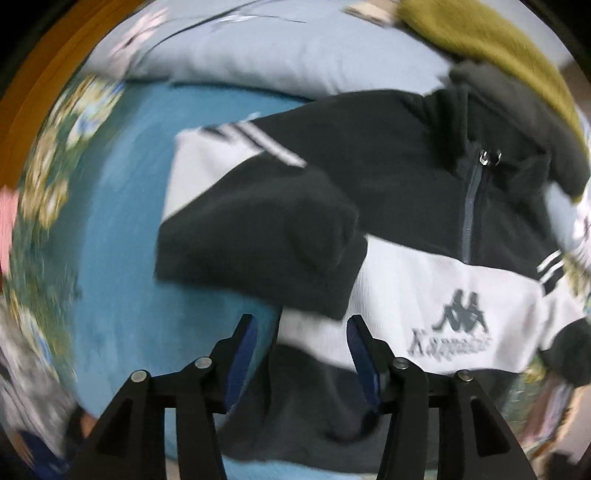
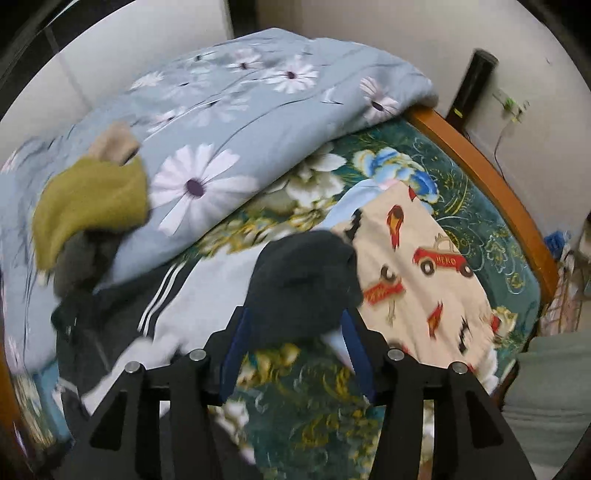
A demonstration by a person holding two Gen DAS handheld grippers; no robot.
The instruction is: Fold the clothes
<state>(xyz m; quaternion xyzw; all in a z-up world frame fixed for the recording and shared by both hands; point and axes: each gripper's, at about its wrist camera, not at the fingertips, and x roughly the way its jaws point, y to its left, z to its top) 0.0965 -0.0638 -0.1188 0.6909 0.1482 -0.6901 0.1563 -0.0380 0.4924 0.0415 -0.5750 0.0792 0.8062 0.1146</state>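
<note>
Currently the left gripper stands open over the black-and-white fleece zip jacket, which lies on the teal bedsheet. Rightward, the right gripper is parted around the jacket's dark sleeve cuff, not clamping; the cuff could slip free and spoil the fold.

Home bedroom: bed with orange wooden frame, teal flowered bedspread, folded daisy-print quilt, cartoon-car cloth, plain white walls.
</note>
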